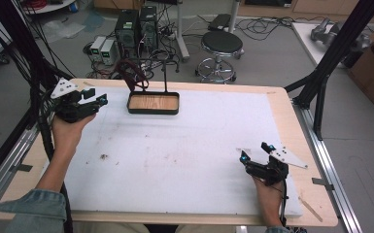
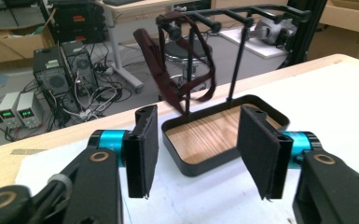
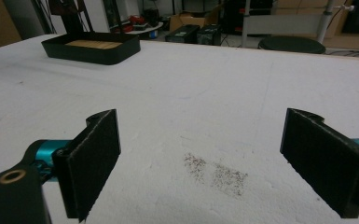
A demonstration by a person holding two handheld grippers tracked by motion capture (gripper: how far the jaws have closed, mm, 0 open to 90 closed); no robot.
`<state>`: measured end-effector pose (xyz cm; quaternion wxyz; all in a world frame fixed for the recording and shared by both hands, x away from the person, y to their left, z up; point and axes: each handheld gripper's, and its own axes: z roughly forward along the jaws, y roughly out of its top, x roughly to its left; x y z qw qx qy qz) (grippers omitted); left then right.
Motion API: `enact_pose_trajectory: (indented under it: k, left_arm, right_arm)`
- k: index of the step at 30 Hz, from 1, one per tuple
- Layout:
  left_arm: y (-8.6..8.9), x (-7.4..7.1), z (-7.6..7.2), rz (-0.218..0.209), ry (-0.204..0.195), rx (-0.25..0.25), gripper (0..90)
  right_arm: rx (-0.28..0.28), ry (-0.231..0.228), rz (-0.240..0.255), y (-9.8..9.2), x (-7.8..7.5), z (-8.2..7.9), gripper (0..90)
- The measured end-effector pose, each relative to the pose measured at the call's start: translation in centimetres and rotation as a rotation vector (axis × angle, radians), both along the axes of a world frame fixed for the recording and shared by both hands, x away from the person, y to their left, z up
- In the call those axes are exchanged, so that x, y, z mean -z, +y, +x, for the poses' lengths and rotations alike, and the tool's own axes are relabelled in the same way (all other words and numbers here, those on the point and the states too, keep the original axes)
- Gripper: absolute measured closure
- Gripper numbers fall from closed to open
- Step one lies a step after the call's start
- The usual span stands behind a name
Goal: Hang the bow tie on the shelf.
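A: Which gripper is closer to the dark red strap (image 1: 132, 73)?

B: The left gripper (image 1: 91, 100). It sits near the table's far left corner, and the strap hangs on the black stand (image 1: 165, 68) just beyond it, toward the far edge

A: And which way from the jaws?

B: In the left gripper view the strap (image 2: 168, 88) lies ahead and a bit above, draped from the stand's top bar and drooping toward the tray (image 2: 189, 165) with the wooden floor. Its loops run mostly up and down, so the long axis is near vertical

A: State of that gripper?

B: Its jaws stand wide apart and hold nothing; the tray shows between them

A: And the other hand?

B: The right gripper (image 1: 255, 151) rests near the table's near right corner, well apart from the stand. It too is spread wide with nothing between its pads (image 3: 95, 161), just the white mat (image 3: 205, 121)

A: So the reach falls to the left?

B: I judge so: a short move forward and up
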<state>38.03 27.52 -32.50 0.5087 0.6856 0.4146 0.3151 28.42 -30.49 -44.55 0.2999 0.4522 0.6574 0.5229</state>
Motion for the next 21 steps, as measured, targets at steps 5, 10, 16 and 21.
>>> enact_pose_trajectory:
  k: [5, 10, 16, 21]
  left_arm:
    - [0.3, 0.0, -2.1, -0.001, -0.035, 0.024, 45.6]
    - [0.5, 0.5, -3.6, 0.001, -0.045, 0.045, 43.2]
    - [0.4, 1.9, -5.7, 0.009, -0.041, 0.066, 37.3]
    - [0.1, 3.5, -7.4, 0.012, -0.030, 0.062, 31.4]
  right_arm:
    - [0.001, -0.001, -0.005, 0.0, 0.0, 0.0, 11.1]
    - [0.001, 0.000, -0.006, 0.0, 0.0, 0.0, 11.0]
    - [0.001, -0.001, -0.008, 0.0, 0.0, 0.0, 11.0]
    - [0.002, 0.000, -0.008, 0.0, 0.0, 0.0, 11.1]
